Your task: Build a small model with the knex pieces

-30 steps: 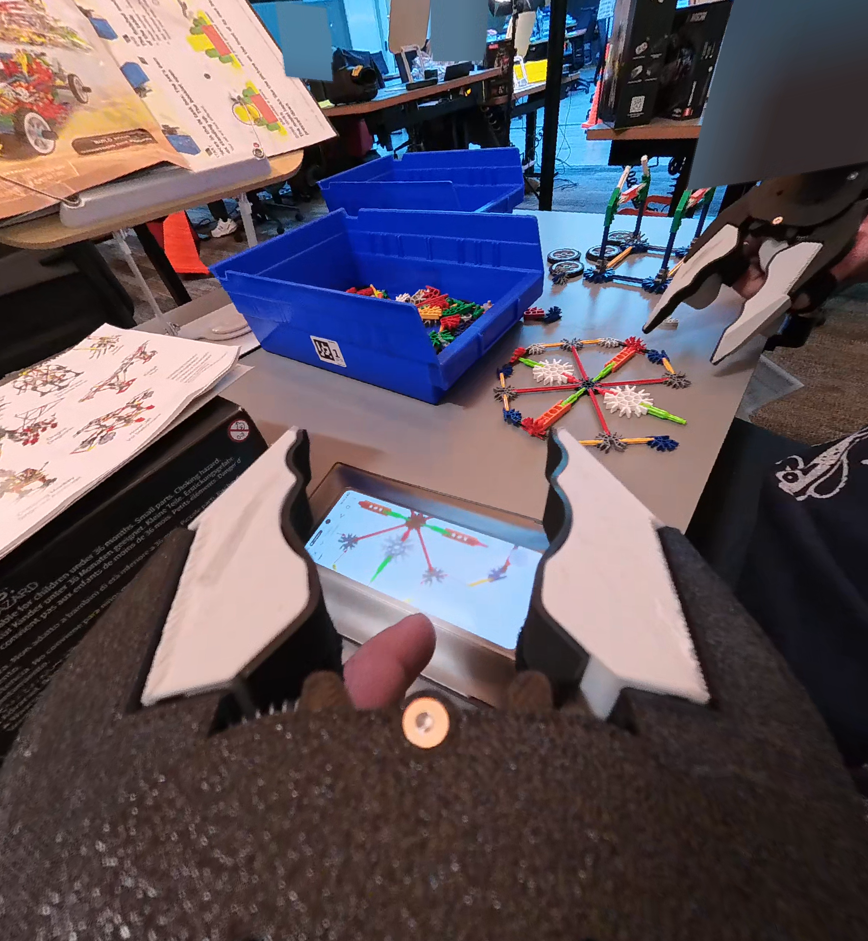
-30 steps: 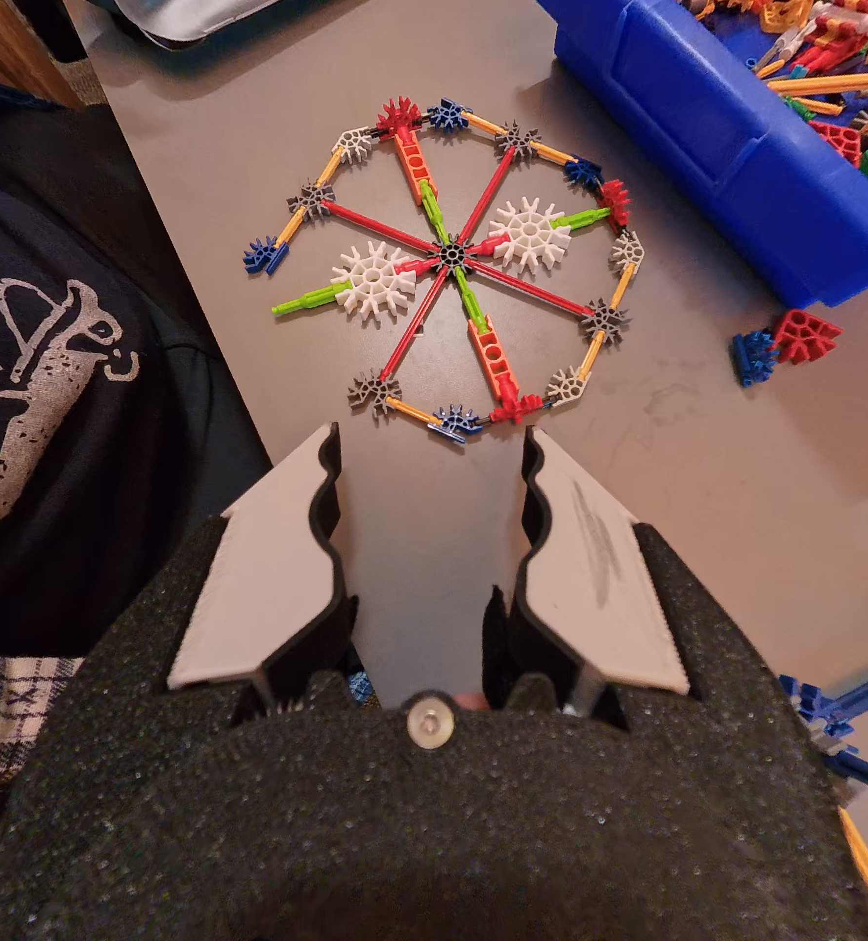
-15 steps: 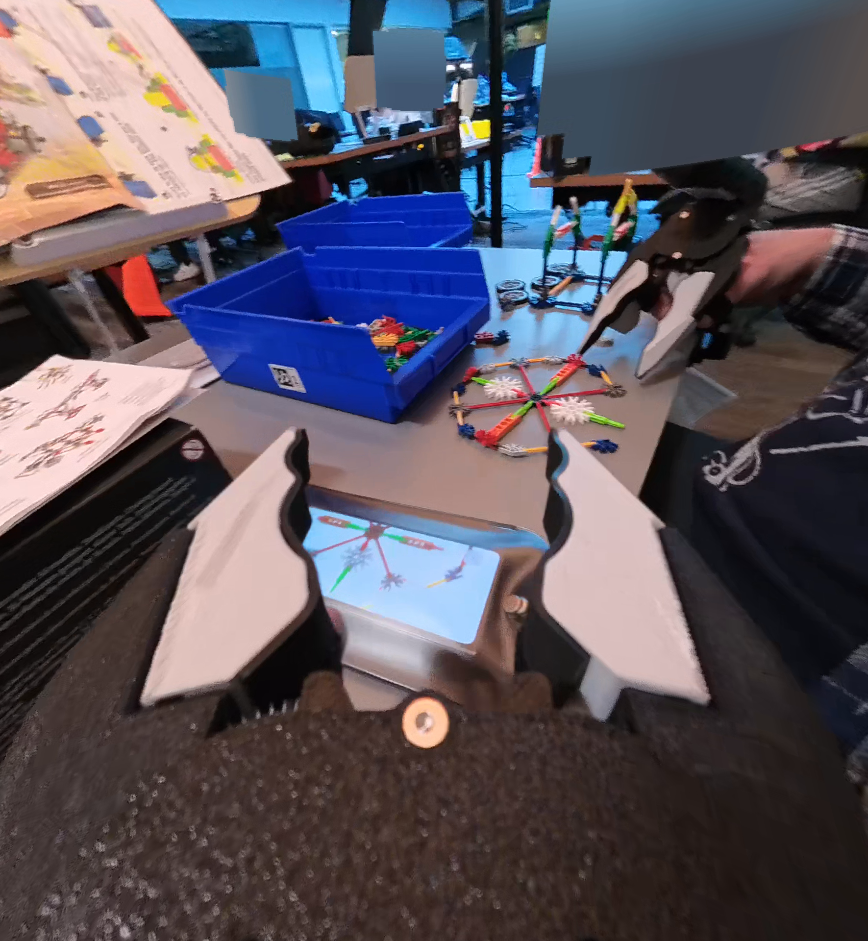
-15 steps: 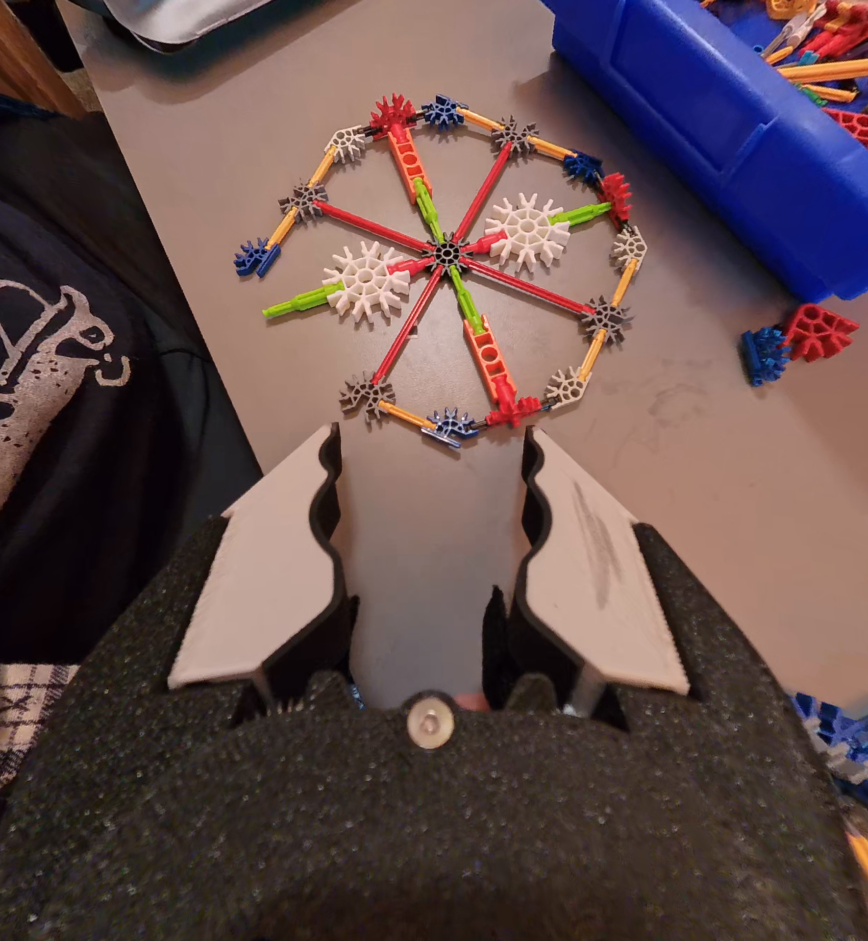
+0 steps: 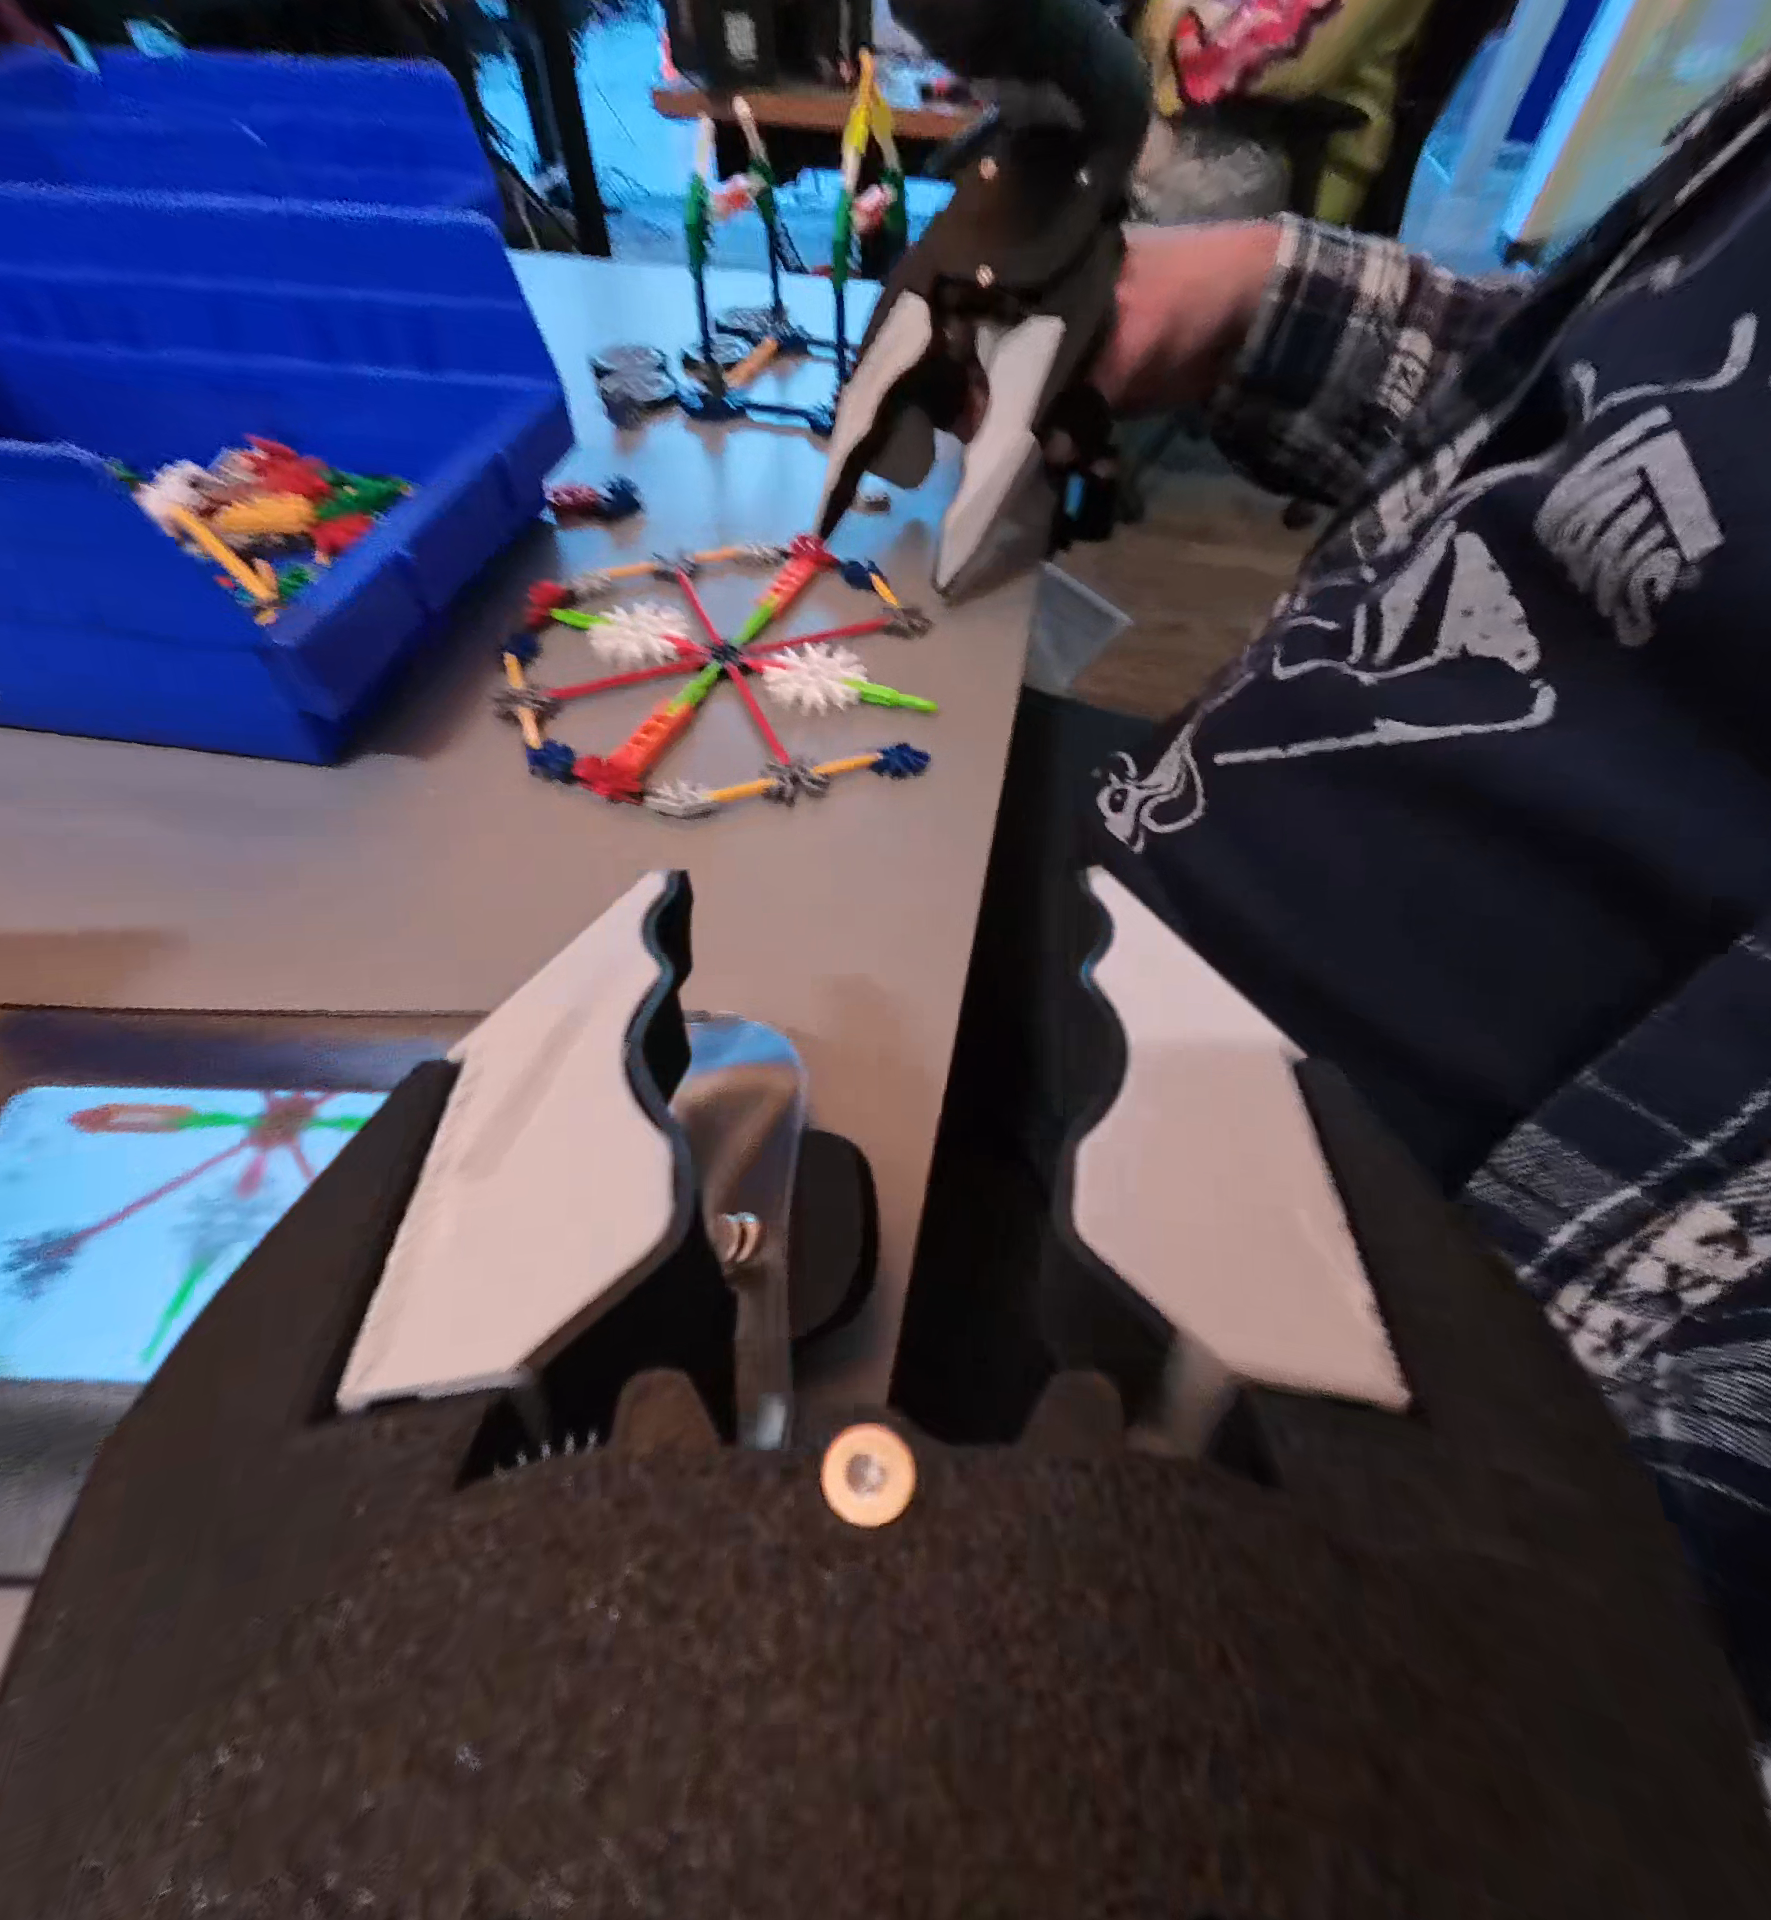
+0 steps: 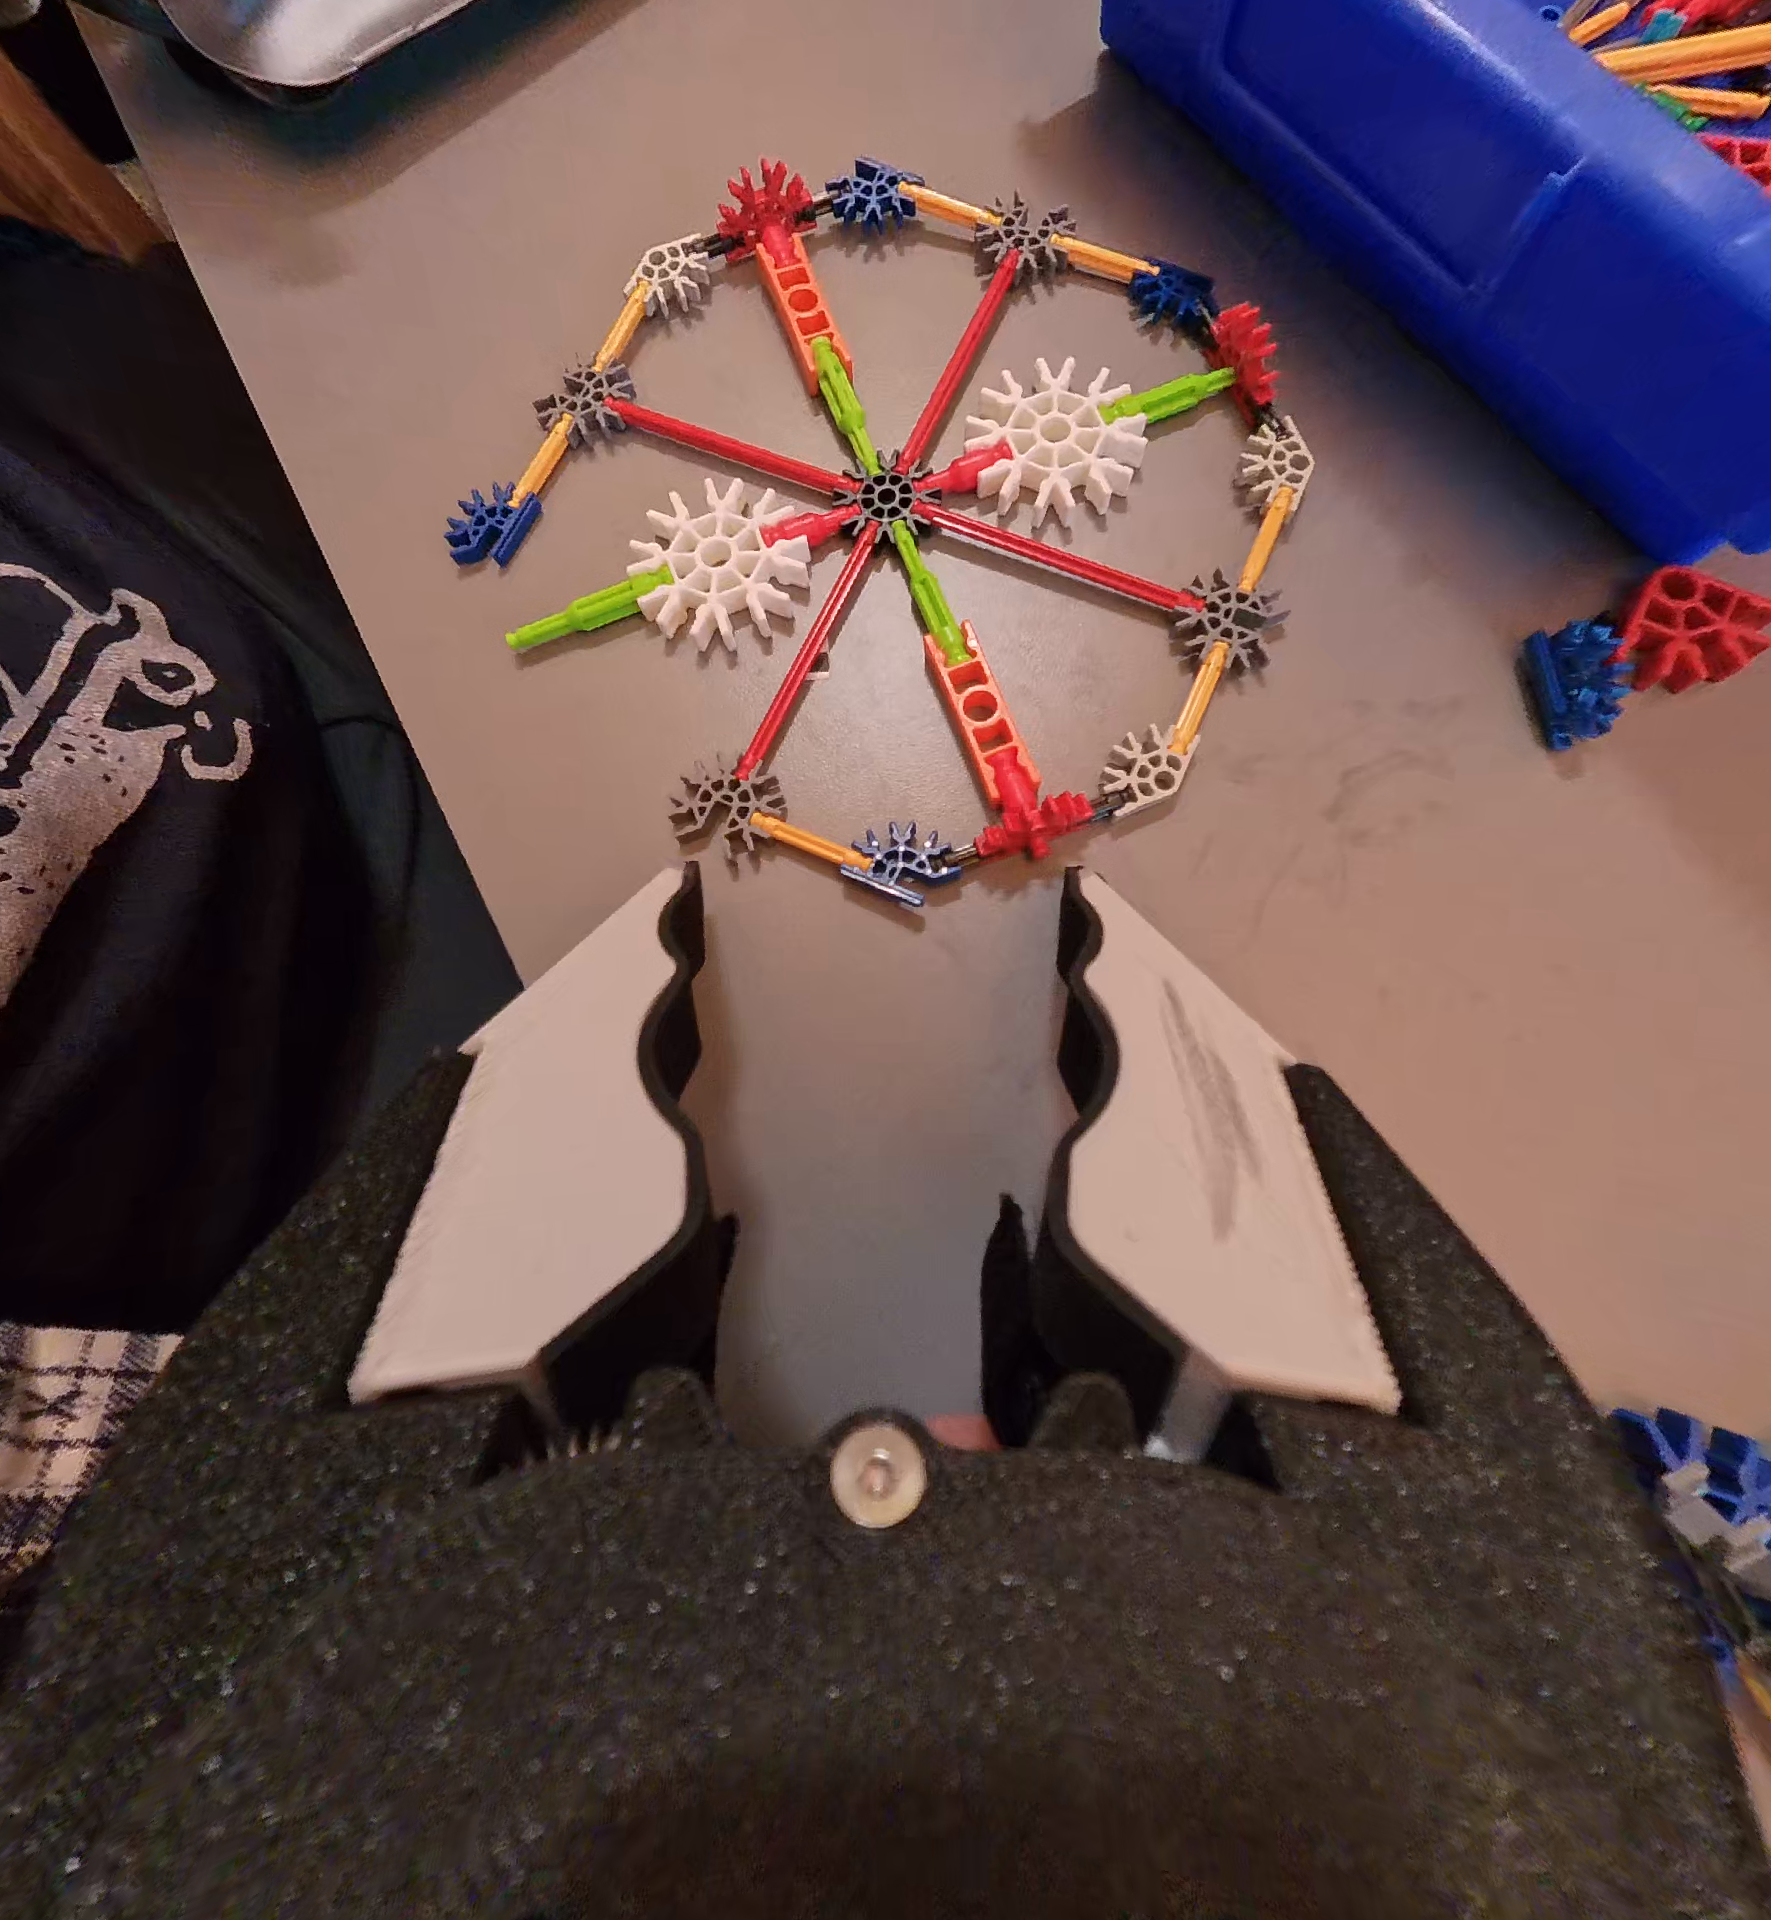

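A flat wheel of coloured rods and connectors (image 6: 891, 499) lies on the grey table (image 6: 1328, 935), with red spokes, two white snowflake pieces and an open gap in its rim toward the person. My right gripper (image 6: 881, 894) is open and empty, hovering just above the wheel's near rim, by a blue connector (image 6: 902, 857). In the left wrist view the wheel (image 5: 720, 665) lies ahead and the right gripper (image 5: 891, 551) hangs over its far edge. My left gripper (image 5: 886, 914) is open and empty, over the table edge beside a lit tablet (image 5: 102, 1226).
A blue bin (image 5: 237, 582) of loose pieces stands left of the wheel, also seen in the right wrist view (image 6: 1546, 270). A small red-and-blue piece (image 6: 1650, 655) lies beside it. An upright rod frame (image 5: 787, 270) stands at the back. The person's dark shirt (image 5: 1483, 727) is at the right. There is about 25 cm between the tips of the two grippers.
My left gripper has swung right, so the tablet has slid from between the fingers to the left. The right gripper has closed in slightly on the wheel's rim. Both stay open.
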A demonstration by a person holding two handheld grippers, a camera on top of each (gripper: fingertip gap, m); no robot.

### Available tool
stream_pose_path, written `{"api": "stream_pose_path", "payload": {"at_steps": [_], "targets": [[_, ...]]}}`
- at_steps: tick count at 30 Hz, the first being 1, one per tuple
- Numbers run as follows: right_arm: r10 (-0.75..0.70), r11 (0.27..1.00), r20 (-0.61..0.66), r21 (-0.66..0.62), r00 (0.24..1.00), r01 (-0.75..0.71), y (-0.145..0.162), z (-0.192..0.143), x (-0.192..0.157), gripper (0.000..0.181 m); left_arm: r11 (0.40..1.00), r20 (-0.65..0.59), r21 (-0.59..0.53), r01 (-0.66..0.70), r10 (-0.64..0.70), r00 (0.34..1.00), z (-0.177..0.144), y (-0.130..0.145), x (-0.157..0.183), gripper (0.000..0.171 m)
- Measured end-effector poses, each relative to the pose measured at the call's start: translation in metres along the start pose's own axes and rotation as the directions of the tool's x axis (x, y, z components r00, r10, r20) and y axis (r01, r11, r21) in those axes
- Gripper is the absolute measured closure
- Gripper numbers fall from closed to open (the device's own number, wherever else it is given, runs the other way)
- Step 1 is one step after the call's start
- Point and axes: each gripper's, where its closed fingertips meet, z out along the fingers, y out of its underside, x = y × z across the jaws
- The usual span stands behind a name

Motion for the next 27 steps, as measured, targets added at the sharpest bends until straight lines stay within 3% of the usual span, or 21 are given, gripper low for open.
{"api": "stream_pose_path", "payload": {"at_steps": [27], "targets": [[0.037, 0.999, 0.022, 0.016, 0.999, -0.037, -0.001, -0.001, 0.001, 0.116, 0.991, -0.099, -0.102, -0.085, 0.075, 0.992, 0.019, 0.009, 0.028, 0.108]]}}
